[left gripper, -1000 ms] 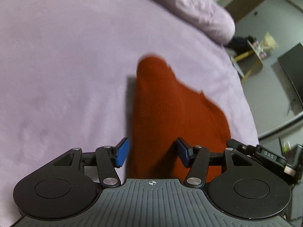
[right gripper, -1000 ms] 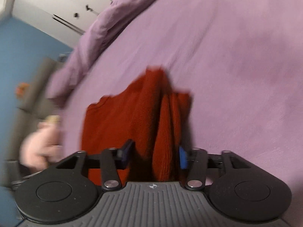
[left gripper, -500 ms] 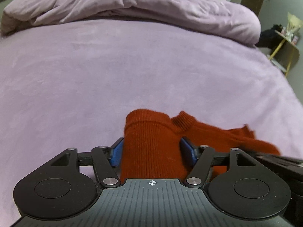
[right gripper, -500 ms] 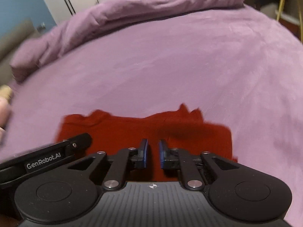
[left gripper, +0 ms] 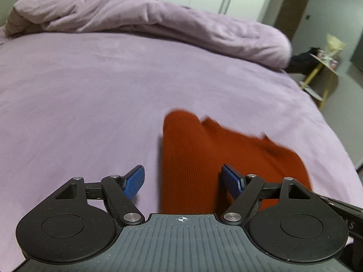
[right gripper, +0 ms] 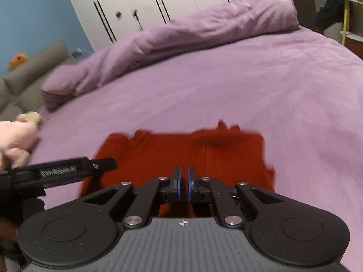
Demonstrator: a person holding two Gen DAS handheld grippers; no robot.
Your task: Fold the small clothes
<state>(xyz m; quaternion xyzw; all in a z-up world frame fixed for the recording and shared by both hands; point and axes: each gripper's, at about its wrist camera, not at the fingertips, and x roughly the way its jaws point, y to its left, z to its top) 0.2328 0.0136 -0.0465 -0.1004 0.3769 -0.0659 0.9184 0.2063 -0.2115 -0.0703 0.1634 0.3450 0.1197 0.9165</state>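
Observation:
A small rust-red knitted sweater (left gripper: 192, 158) lies on the purple bed sheet (left gripper: 90, 90). My left gripper (left gripper: 183, 180) is open, its blue pads either side of the sweater's near left part, not closed on it. In the right wrist view the sweater (right gripper: 181, 149) lies spread flat across the sheet (right gripper: 249, 86). My right gripper (right gripper: 183, 187) is nearly shut over the sweater's near edge, with a thin gap between the pads and nothing held. The left gripper's body (right gripper: 61, 172) shows at the left of that view.
A bunched purple duvet (left gripper: 158, 27) lies across the far side of the bed. White wardrobe doors (right gripper: 158, 4) stand behind it. A yellow side table (left gripper: 322, 72) stands off the bed's right edge. A pink soft toy (right gripper: 15, 136) and a grey sofa (right gripper: 27, 74) are at the left.
My left gripper has opened wider and let go of the sweater, which now rests on the sheet. My right gripper has stayed nearly shut over the near edge.

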